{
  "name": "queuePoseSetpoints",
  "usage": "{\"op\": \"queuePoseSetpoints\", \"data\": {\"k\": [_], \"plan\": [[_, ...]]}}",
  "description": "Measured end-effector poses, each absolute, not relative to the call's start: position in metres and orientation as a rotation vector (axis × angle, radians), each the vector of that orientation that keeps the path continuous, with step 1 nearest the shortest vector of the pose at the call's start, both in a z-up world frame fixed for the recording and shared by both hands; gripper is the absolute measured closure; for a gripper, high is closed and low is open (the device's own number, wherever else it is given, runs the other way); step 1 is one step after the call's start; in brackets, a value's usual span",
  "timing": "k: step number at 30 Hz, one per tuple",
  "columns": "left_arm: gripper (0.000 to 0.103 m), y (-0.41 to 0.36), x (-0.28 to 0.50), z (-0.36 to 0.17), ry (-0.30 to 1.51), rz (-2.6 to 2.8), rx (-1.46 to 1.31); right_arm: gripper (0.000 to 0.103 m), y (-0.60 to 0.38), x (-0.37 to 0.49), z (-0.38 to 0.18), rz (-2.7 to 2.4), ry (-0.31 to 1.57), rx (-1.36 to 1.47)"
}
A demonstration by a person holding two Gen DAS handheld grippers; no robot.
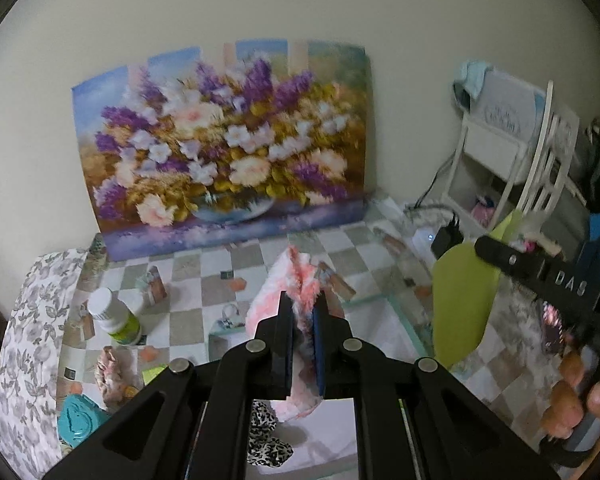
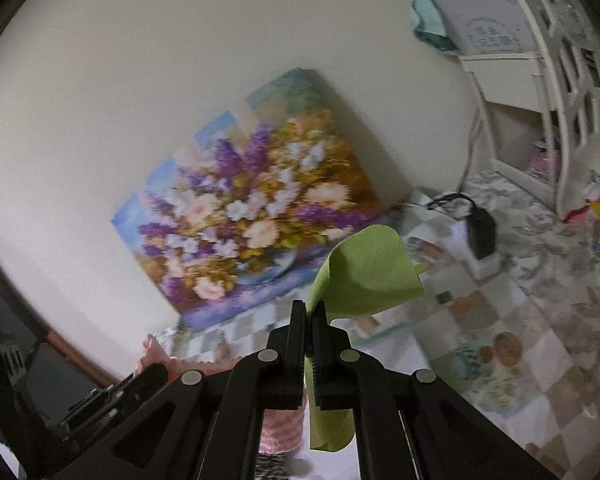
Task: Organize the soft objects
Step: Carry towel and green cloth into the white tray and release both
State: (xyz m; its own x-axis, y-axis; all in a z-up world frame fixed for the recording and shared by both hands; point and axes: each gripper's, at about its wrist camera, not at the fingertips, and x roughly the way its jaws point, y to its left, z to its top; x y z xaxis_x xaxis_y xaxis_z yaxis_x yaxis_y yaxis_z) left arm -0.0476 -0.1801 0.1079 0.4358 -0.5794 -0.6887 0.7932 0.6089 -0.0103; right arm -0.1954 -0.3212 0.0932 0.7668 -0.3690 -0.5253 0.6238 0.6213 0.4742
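My left gripper (image 1: 303, 312) is shut on a fluffy pink and white cloth (image 1: 276, 292) and holds it above the table. My right gripper (image 2: 310, 316) is shut on a green cloth (image 2: 364, 272), which hangs above the table; the same green cloth (image 1: 460, 300) shows at the right of the left wrist view, with the right gripper's black body behind it. A leopard-print cloth (image 1: 266, 440) lies below the left gripper. The pink cloth (image 2: 280, 428) also shows low in the right wrist view.
A checkered tablecloth (image 1: 188, 280) covers the table. A flower painting (image 1: 228, 148) leans on the wall. A white bottle (image 1: 116, 316), a teal lid (image 1: 76, 420) and a crumpled pinkish item (image 1: 112, 372) lie left. A white shelf (image 1: 496, 160) and black charger (image 1: 448, 236) stand right.
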Motion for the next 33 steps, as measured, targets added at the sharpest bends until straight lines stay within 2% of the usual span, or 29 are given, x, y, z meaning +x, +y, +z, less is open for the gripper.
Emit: {"op": "queuePoseSetpoints", "data": {"k": [9,18,30,33], "plan": [[0.094,-0.203,-0.024,0.025,0.933,-0.784,0.433,0.099,-0.341,-0.151,0.014,-0.610,0.671,0.736],[0.093,-0.207,-0.010,-0.037,1.120,-0.697,0.502,0.099,-0.342,-0.130,-0.044,-0.589,0.850,0.768],[0.092,-0.209,-0.003,-0.069,1.216,-0.666,0.538,0.096,-0.339,-0.118,-0.086,-0.605,1.016,0.764],[0.084,-0.209,-0.002,-0.068,1.232,-0.673,0.526,0.096,-0.338,-0.116,-0.084,-0.614,1.028,0.753]]}}
